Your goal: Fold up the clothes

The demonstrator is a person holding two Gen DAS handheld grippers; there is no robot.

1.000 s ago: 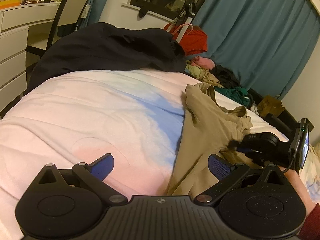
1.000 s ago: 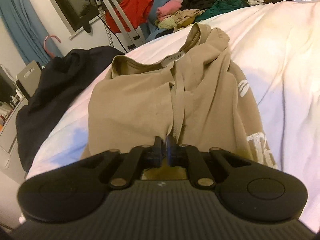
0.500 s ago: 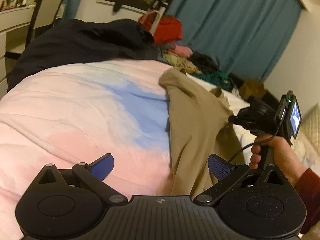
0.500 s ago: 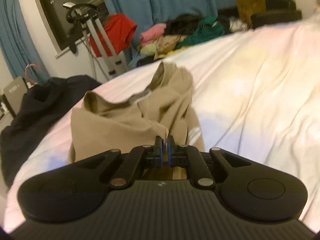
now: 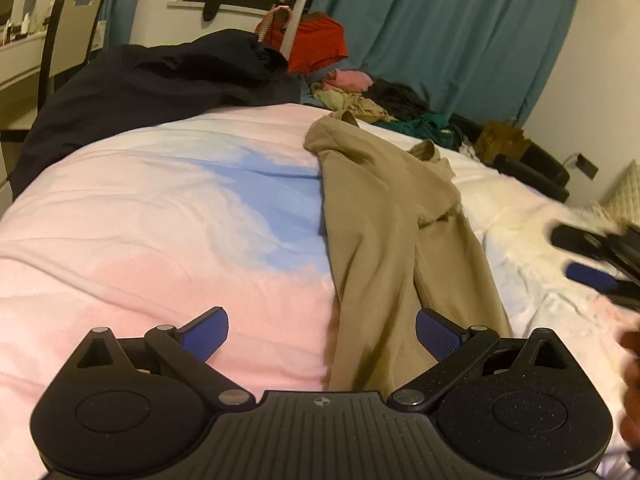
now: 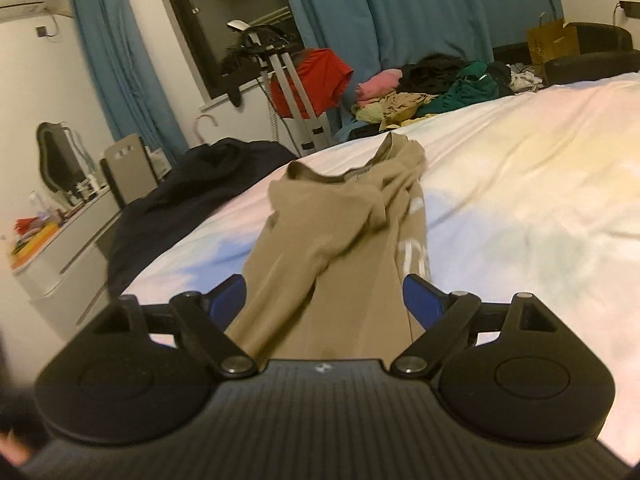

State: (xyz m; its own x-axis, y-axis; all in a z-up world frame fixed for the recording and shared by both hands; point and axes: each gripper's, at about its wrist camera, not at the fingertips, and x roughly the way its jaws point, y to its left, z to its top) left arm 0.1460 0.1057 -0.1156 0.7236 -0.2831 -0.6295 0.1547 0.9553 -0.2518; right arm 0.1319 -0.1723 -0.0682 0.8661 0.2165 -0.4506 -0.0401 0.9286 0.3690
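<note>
A tan garment (image 5: 384,216) lies lengthwise on the bed, bunched at its far end; it also shows in the right wrist view (image 6: 340,240), with white lettering on its right side. My left gripper (image 5: 322,332) is open and empty, low over the bed at the garment's near left edge. My right gripper (image 6: 324,300) is open, its fingers on either side of the garment's near end, holding nothing. It appears blurred at the right edge of the left wrist view (image 5: 592,260).
A dark navy garment (image 5: 160,80) lies at the bed's far left. A heap of clothes (image 6: 432,88) sits beyond the far edge near a red garment on a stand (image 6: 312,76). White drawers (image 6: 68,256) and a chair (image 5: 68,40) stand left.
My right gripper was shut on the tan garment and lifting it; it has opened and let go, and the garment now lies stretched out. The left gripper stayed open and shifted slightly.
</note>
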